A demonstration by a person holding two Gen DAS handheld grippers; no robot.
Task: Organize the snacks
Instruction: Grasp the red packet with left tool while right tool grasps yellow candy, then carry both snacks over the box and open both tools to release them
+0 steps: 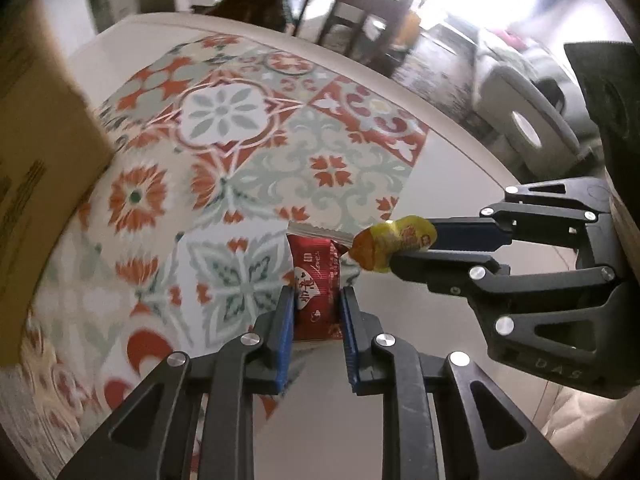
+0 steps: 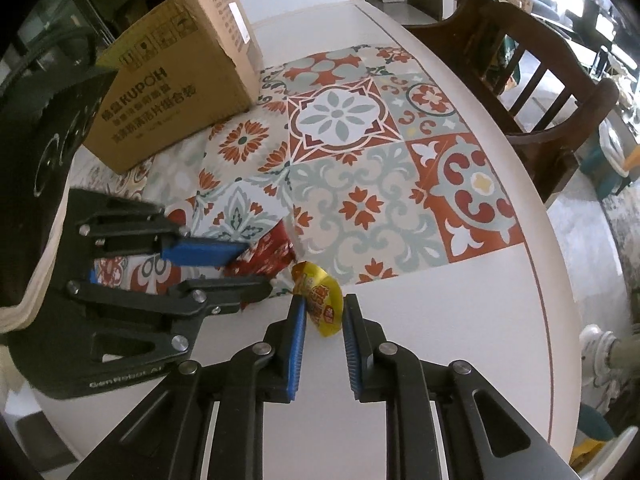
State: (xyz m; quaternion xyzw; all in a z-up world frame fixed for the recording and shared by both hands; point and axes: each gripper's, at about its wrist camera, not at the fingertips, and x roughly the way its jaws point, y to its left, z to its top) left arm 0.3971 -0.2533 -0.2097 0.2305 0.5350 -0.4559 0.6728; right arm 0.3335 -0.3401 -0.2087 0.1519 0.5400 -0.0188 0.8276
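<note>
My left gripper is shut on a red snack packet, held above the patterned mat. My right gripper is shut on a yellow snack packet, just right of the red one. In the left wrist view the right gripper comes in from the right with the yellow packet at its tips. In the right wrist view the left gripper comes in from the left holding the red packet. The two packets almost touch.
An open cardboard box stands on the mat at the far left; it also shows in the left wrist view. The round white table has a dark wooden chair beyond its far right edge.
</note>
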